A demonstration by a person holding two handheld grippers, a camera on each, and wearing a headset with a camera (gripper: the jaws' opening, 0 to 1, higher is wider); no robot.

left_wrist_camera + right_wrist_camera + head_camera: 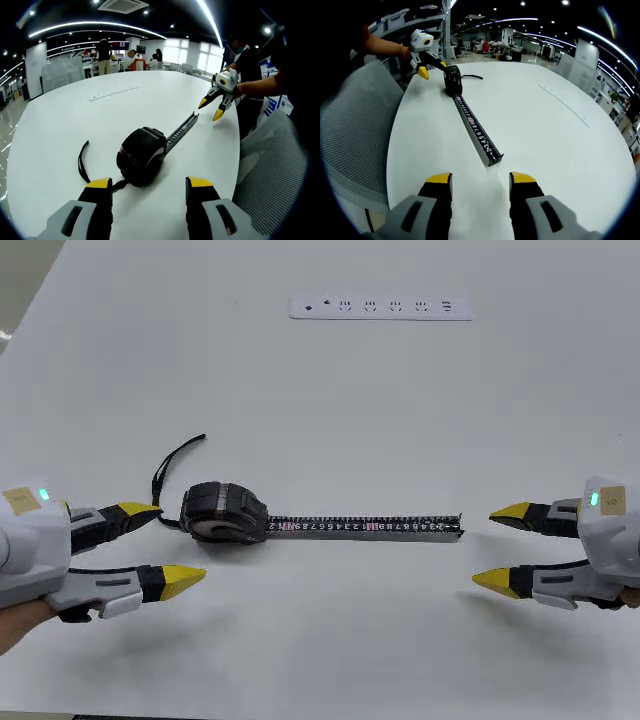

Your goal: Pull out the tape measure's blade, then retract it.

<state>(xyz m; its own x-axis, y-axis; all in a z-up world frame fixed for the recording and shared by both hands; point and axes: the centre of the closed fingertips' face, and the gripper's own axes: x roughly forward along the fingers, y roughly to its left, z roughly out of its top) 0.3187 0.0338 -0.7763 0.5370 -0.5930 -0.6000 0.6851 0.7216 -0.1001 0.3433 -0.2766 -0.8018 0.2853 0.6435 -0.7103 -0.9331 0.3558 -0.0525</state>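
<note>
Two wide-open, empty grippers flank the black tape measure (222,512), which lies toward the near edge of the white table (320,390) with its dark numbered blade (365,527) drawn out flat, left gripper (178,542) just beside the case, right gripper (484,548) near the blade's tip.

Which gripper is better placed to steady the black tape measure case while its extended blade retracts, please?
Left, probably. The open left gripper sits right behind the black tape measure case, which lies just ahead of its jaws. The open right gripper sits beyond the tip of the extended blade, far from the case.
</note>
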